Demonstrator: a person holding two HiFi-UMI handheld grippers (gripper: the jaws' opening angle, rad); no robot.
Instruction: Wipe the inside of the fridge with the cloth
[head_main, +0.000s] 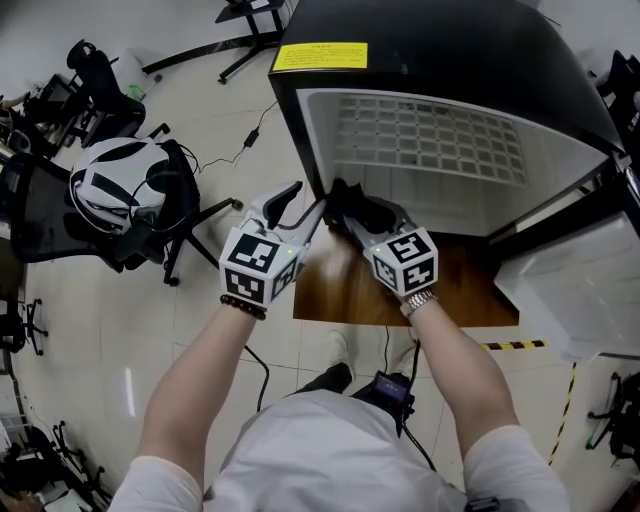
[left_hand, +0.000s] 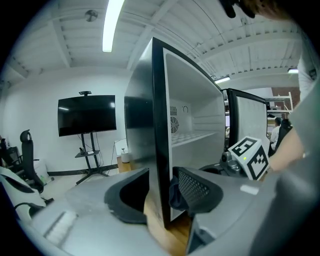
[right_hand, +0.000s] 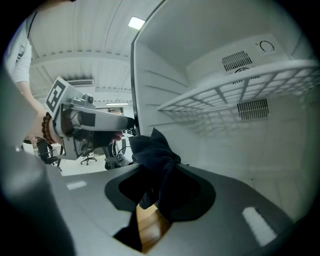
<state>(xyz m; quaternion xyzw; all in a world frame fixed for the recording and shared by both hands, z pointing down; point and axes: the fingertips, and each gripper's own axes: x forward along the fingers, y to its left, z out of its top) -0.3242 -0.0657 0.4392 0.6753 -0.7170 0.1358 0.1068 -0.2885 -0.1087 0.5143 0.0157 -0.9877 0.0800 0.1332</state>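
Right gripper view: dark crumpled cloth (right_hand: 155, 155) clamped in right gripper (right_hand: 162, 194); left gripper (left_hand: 162, 195) jaws apart.

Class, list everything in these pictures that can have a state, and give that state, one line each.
fridge: door open.
cloth: bunched up, clamped between jaws.
right gripper: shut on the cloth.
left gripper: open, jaws astride the fridge's front edge.
wire shelf: in place inside the fridge.
television: screen dark.
ceiling light: on.
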